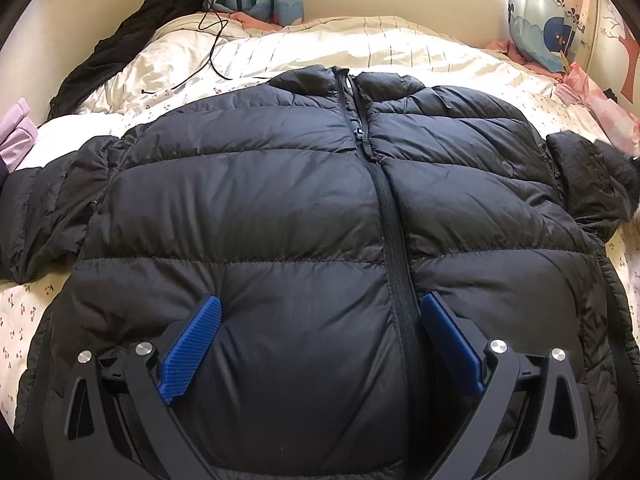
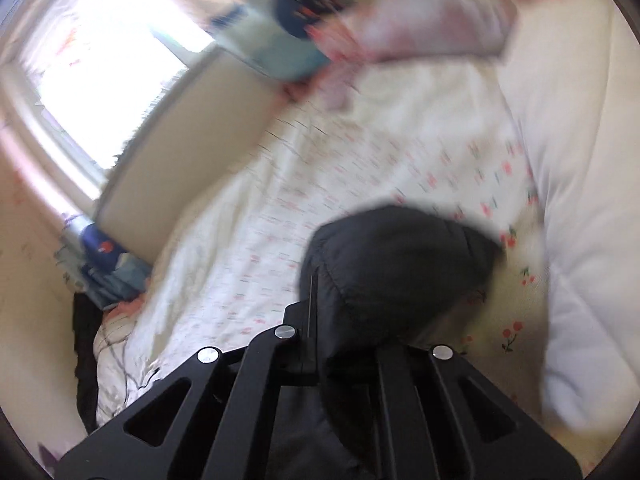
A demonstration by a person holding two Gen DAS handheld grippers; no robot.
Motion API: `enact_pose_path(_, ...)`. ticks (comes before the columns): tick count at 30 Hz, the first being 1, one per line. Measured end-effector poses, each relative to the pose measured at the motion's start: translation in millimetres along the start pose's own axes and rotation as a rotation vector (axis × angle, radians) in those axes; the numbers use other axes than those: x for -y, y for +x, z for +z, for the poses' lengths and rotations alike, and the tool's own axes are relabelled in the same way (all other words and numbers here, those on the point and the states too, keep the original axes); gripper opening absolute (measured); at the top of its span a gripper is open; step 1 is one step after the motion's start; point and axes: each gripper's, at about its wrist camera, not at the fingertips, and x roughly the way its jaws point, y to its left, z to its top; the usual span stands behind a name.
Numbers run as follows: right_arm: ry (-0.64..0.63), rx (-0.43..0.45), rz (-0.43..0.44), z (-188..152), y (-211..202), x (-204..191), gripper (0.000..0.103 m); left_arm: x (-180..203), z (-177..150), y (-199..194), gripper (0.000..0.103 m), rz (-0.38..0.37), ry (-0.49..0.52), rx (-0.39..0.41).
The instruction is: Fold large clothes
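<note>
A black puffer jacket (image 1: 280, 200) lies front up and zipped on the bed, collar at the far side, both sleeves spread out. My left gripper (image 1: 320, 300) hovers over its lower front, open wide, with blue pads (image 1: 192, 348) on either side of the zip and nothing between them. In the right wrist view my right gripper (image 2: 348, 320) is shut on the end of the jacket's right sleeve (image 2: 400, 264), which bulges out past the jaws and hides the fingertips. That sleeve (image 1: 580, 184) shows at the right edge of the left wrist view.
A cream floral quilt (image 1: 400, 52) covers the bed under the jacket. Another black garment (image 1: 132, 40) and a thin cable (image 1: 212, 40) lie at the back left. Blue-patterned cushions (image 1: 540, 32) stand against the wall, with pink cloth (image 1: 600, 108) at the right.
</note>
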Motion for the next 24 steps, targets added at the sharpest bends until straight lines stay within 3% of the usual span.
enact_pose_path(5,-0.102,0.144,0.054,-7.4,-85.8,-32.9,0.004,0.8,-1.8,-3.7,0.096,-0.010,-0.003,0.000)
enact_pose_path(8,-0.094,0.169,0.022,-23.9,-111.9,-23.0,0.004,2.9,-1.7,-3.8,0.096,-0.009,-0.003,-0.004)
enact_pose_path(15,0.174,0.038,0.005,-61.2,-90.5,61.2,0.006,9.2,-1.7,-7.3,0.096,-0.038,0.002,-0.008)
enact_pose_path(24,0.288,0.021,0.078,-54.9,-74.5,77.6,0.007,16.2,-2.2,-9.0,0.096,-0.057,0.025,-0.012)
